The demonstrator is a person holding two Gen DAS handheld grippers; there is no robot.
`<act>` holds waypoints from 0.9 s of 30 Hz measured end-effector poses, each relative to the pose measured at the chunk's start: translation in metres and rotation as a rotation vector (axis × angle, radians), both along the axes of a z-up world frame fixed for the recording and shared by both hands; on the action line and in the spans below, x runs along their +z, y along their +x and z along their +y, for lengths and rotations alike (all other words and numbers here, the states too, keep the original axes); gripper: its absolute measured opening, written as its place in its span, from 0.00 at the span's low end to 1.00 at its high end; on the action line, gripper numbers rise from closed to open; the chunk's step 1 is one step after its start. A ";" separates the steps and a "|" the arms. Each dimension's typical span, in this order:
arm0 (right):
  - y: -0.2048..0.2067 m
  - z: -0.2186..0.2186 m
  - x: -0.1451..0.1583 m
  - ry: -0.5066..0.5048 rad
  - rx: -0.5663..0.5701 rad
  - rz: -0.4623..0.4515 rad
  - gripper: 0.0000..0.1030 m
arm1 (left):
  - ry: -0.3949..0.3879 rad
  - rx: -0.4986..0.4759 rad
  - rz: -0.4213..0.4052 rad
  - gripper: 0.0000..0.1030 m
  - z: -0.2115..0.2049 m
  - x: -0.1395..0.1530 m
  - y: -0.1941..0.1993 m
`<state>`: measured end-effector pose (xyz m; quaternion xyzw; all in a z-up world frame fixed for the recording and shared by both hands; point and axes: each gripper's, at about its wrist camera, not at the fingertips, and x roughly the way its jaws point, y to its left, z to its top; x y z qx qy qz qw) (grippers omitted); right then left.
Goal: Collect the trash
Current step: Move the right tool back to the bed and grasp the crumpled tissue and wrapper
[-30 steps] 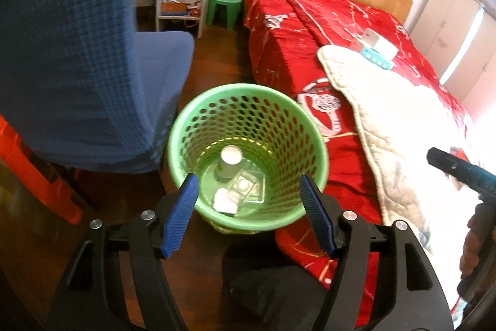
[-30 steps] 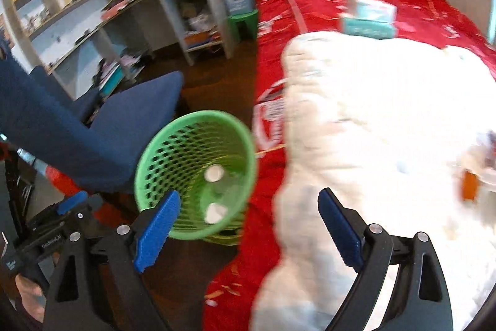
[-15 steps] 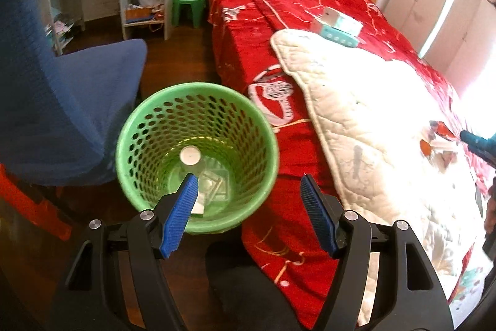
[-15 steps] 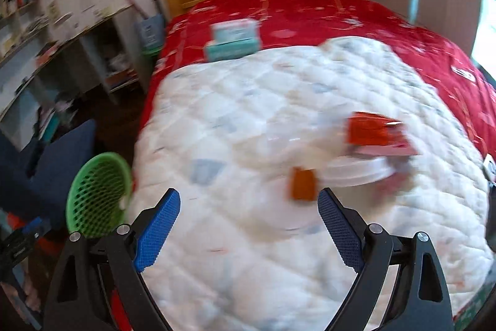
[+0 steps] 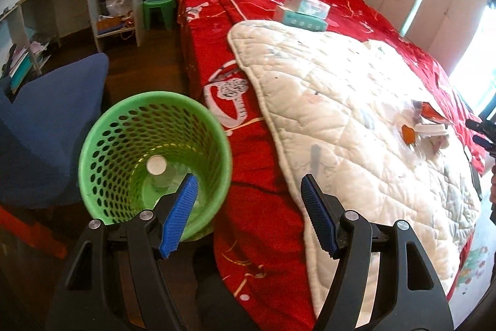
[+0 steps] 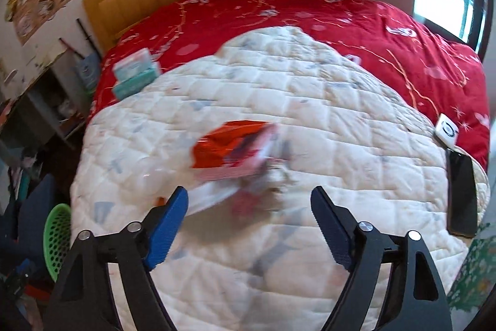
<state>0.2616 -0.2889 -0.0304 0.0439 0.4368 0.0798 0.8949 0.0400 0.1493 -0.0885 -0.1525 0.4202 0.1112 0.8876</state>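
- Right gripper (image 6: 249, 224): jaws spread wide, nothing between them, hovering low over the white quilt (image 6: 325, 120).
- Just ahead of its fingertips lies the trash pile (image 6: 235, 157): a red-orange wrapper on top of what looks like a white lid or cup, with small scraps beside it. The view is motion-blurred here, so the exact pieces are hard to separate.
- Left gripper (image 5: 248, 200): jaws also apart and empty, held over the bed edge, with its left finger overlapping the green basket (image 5: 102, 151) in view.
- The basket stands on the floor just beside the red bedspread (image 5: 248, 207). Inside it: a white-capped bottle (image 5: 157, 168) and some clear packaging at the bottom.
- From the left view the same pile (image 5: 424, 129) sits well across the quilt, near the far side of the bed, with the right gripper's tip at the frame edge next to it.
- Farther off: a tissue box (image 5: 305, 10) near the headboard, a phone (image 6: 462, 194) at the quilt's edge, a blue chair (image 5: 55, 120) by the basket.
- Step in hand, by my reading: reach for the next piece; some trash is already binned.
- Next move calls for lowering the right jaws around the wrapper, closing without snagging quilt fabric, then carrying it over to the basket.
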 end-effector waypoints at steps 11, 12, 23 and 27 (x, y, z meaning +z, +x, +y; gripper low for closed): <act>0.026 -0.032 -0.044 0.128 -0.034 0.100 0.67 | 0.011 -0.056 0.022 0.67 -0.027 -0.004 0.029; 0.028 -0.030 -0.045 0.137 -0.032 0.104 0.67 | 0.014 -0.060 0.023 0.67 -0.029 -0.004 0.031; 0.058 -0.025 -0.073 0.227 -0.012 0.157 0.61 | 0.020 -0.131 0.021 0.67 -0.058 -0.003 0.067; 0.061 -0.023 -0.079 0.226 -0.002 0.170 0.59 | 0.037 -0.172 0.007 0.67 -0.074 0.001 0.086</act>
